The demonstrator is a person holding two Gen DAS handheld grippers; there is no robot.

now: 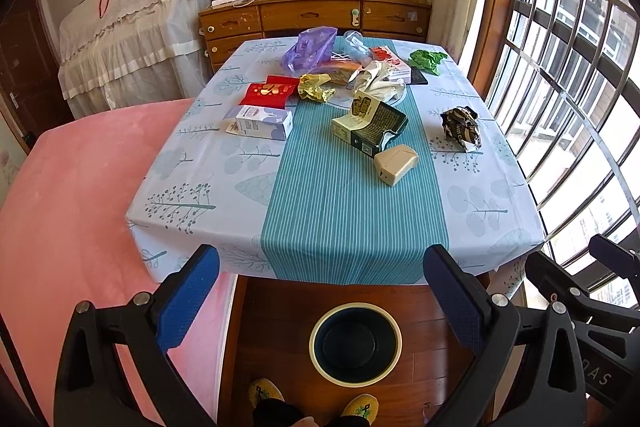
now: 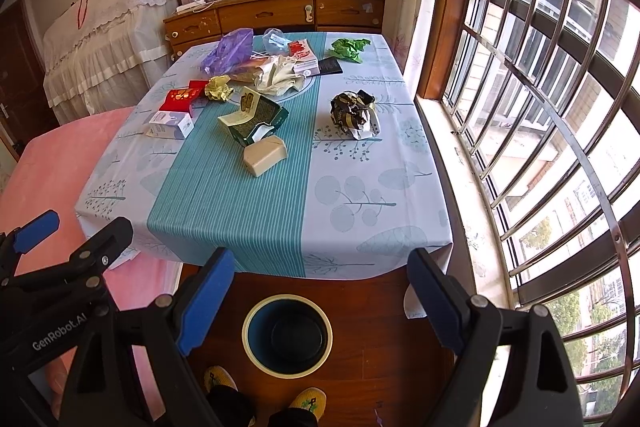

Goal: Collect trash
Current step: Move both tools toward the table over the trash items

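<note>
The main risk I see is a grab at one piece dragging its neighbours. The trash on the bench (image 1: 328,211) is bunched at the far half: the green-and-cream carton (image 1: 370,125) lies with its torn end just beside the beige box (image 1: 396,163), and behind them the gold wrapper (image 1: 314,87), white crumpled bag (image 1: 378,77) and purple plastic bag (image 1: 310,49) overlap in a heap. A clumsy close there could catch the patterned cloth or knock pieces off the edge onto the floor. The crumpled dark wrapper (image 2: 354,115) sits well apart toward the window, so it looks the safest first pick. A release could also miss the waste bin (image 2: 287,335), since it stands on the wooden floor partly tucked by the near bench edge.

Both tools are held back from the bench, short of its near edge. The left tool (image 1: 320,287) is spread wide with nothing between its blue pads (image 1: 188,301); the right tool (image 2: 320,291) is likewise wide apart and holds nothing. All the trash lies ahead of and beyond them, while the bin sits directly below and between each tool's fingers, by the person's yellow shoes (image 2: 308,401).
</note>
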